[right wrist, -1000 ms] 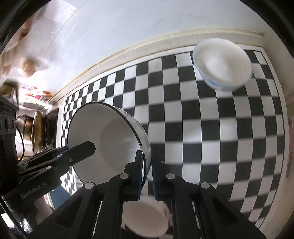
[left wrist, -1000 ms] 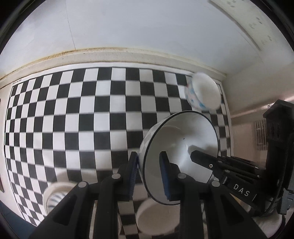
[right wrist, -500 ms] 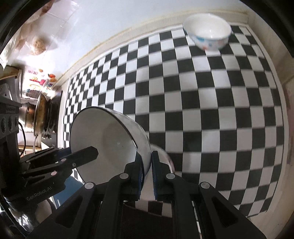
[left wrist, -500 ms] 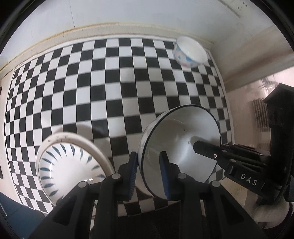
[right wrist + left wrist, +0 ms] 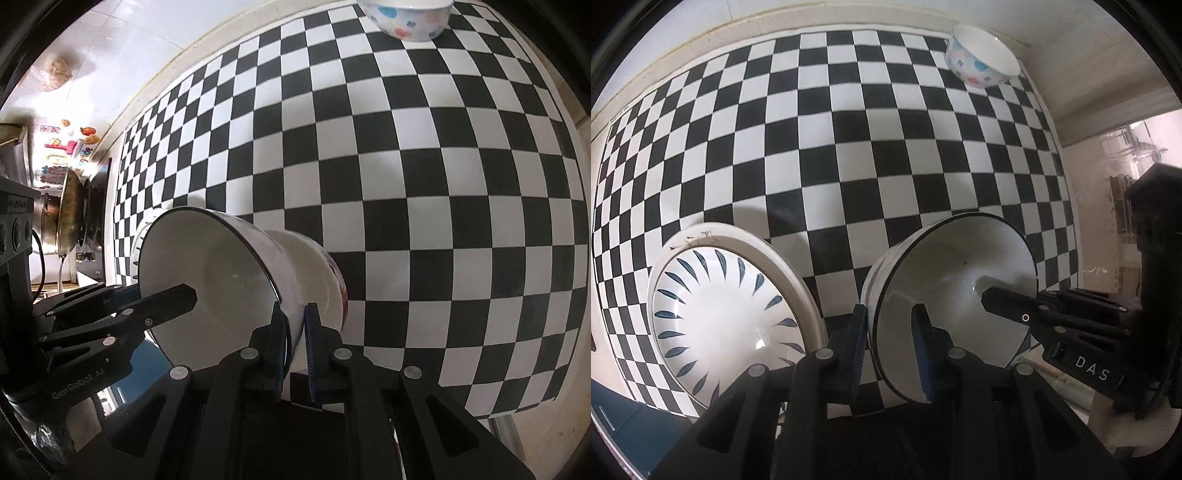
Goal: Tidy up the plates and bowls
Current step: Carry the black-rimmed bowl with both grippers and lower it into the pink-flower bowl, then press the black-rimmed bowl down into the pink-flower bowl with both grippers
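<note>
Left wrist view: the left gripper [image 5: 892, 350] is clamped on the near rim of a white bowl with a dark rim [image 5: 953, 295], tilted above a black-and-white checkered mat [image 5: 849, 129]. The right gripper [image 5: 295, 347] pinches the opposite rim. Beside the bowl on the mat lies a plate with blue leaf marks [image 5: 727, 317]. A small dotted bowl [image 5: 982, 61] stands at the mat's far corner.

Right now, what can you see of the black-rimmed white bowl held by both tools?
The black-rimmed white bowl looks like glazed ceramic or enamel, plain white inside with a thin dark rim. It is empty and tilted, with its opening toward the cameras, above the checkered mat. The left tool and right tool each pinch its rim on opposite sides.
</note>
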